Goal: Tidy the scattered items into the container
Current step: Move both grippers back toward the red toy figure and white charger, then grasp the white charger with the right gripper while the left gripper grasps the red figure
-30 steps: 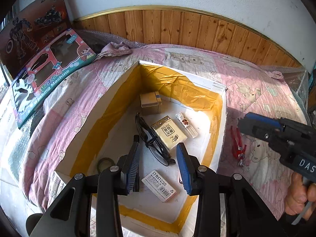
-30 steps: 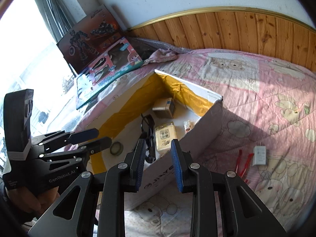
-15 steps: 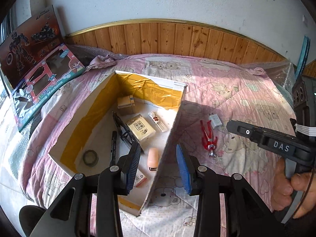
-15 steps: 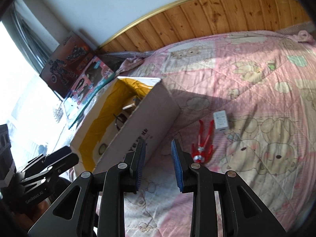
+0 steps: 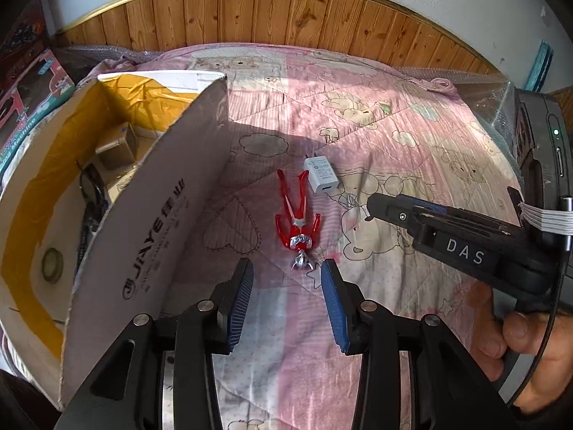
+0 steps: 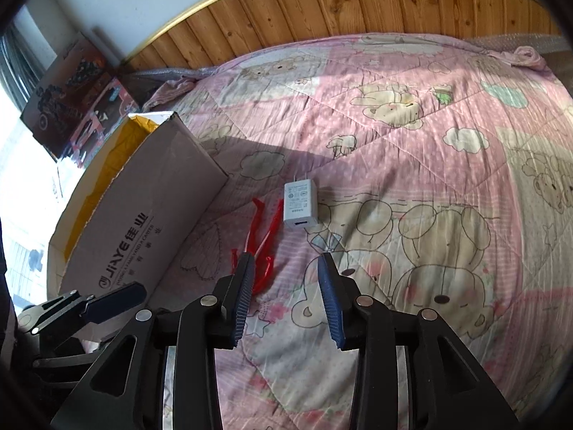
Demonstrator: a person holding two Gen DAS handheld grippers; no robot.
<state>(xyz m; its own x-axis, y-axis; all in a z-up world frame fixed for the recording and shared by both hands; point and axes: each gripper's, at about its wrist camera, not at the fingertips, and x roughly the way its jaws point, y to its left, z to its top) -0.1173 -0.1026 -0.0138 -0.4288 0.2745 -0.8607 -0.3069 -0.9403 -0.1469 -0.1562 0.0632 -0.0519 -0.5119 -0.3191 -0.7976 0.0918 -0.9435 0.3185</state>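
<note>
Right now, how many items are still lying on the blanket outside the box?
2. A red toy figure lies beside the cardboard box, and a white charger lies by its feet. The box could hide others behind it.

A bedroom in a home. A bed (image 6: 412, 136) is lying under a pink quilt printed with cartoon bears, pushed against a wall with wooden panelling (image 5: 286, 14) below white plaster. Boxed toys (image 6: 71, 107) are leaning in the corner, and sunlight is falling across the quilt.
</note>
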